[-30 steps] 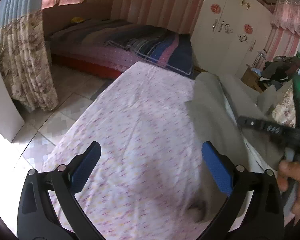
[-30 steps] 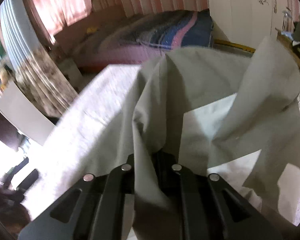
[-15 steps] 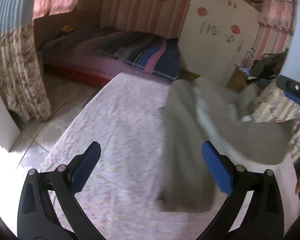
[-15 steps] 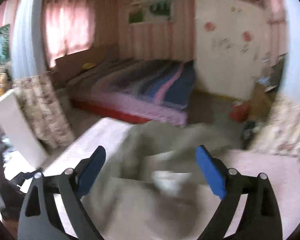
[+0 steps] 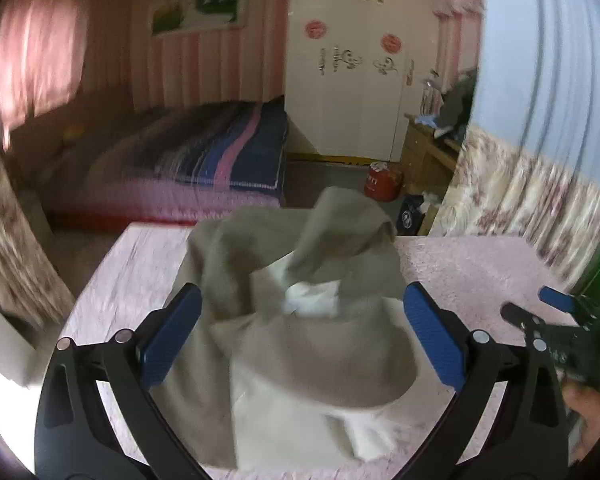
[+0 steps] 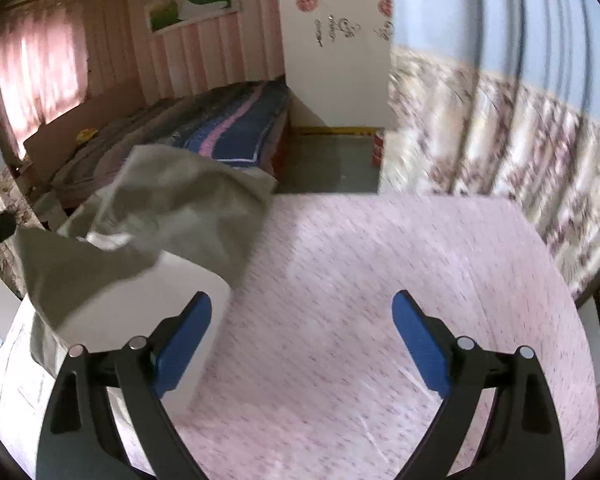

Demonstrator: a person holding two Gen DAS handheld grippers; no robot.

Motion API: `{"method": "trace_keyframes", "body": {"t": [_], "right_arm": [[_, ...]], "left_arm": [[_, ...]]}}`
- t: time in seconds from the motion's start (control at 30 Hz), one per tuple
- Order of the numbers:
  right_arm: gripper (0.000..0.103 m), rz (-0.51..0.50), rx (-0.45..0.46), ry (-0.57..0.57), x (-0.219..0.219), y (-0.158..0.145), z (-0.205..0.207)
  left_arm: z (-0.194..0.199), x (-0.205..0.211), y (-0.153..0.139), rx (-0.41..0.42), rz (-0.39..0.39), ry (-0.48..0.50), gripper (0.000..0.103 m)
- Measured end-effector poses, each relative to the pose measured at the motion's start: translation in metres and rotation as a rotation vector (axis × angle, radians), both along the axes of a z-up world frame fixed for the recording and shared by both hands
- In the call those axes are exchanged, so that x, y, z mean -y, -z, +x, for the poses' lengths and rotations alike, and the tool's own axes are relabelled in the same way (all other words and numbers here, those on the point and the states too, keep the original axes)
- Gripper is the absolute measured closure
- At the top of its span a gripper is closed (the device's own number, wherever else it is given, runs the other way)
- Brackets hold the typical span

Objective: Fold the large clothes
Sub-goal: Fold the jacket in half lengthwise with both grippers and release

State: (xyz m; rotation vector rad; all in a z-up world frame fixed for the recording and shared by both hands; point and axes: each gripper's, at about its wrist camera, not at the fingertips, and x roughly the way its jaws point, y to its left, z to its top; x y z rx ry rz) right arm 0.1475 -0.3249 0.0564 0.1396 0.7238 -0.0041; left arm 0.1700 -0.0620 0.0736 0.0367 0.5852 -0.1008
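1 second ago the right gripper (image 6: 302, 344) was clamped on a bunched fold of the grey garment (image 5: 300, 320), the cloth filling its view. Now its blue pads stand wide apart with only the pink patterned sheet (image 6: 360, 300) between them, and the garment lies crumpled off to its left. The left gripper (image 5: 300, 344), open throughout, had bare sheet ahead of it and the garment off to its right; now the heap sits straight ahead between its fingers, pale lining showing. The right gripper now shows at its far right.
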Motion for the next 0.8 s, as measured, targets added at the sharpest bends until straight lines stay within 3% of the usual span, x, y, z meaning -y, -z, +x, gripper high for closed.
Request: {"method": "trace_keyframes", "body": {"t": [0.17,0.23,0.27,0.3,0.4,0.67,0.73,0.8], "right_arm": [[0.011,0.039,-0.017,0.007,0.016,0.021,-0.018],[0.011,0.035,-0.019,0.003,0.017,0.025,-0.022],[0.011,0.037,-0.02,0.005,0.019,0.028,-0.024],[0.011,0.043,-0.025,0.008,0.019,0.03,-0.024],[0.011,0.061,-0.033,-0.003,0.014,0.034,-0.022],[0.011,0.048,0.031,-0.089,-0.04,0.016,-0.015],[0.011,0.053,0.041,-0.108,-0.052,0.014,-0.014],[0.011,0.05,0.046,-0.136,-0.069,0.013,-0.011]], "left_arm": [[0.032,0.043,0.04,-0.097,0.189,-0.001,0.007],[0.034,0.04,0.06,-0.125,0.2,0.004,0.041],[0.031,0.036,0.066,-0.128,0.19,0.016,0.053],[0.028,0.032,0.07,-0.131,0.166,0.034,0.072],[0.011,0.014,0.065,-0.082,0.121,0.059,0.085],[-0.026,-0.046,0.01,0.09,0.124,0.03,0.089],[-0.025,-0.07,0.014,0.091,0.138,-0.003,0.089],[-0.013,-0.098,0.033,0.036,0.113,-0.04,0.089]]}}
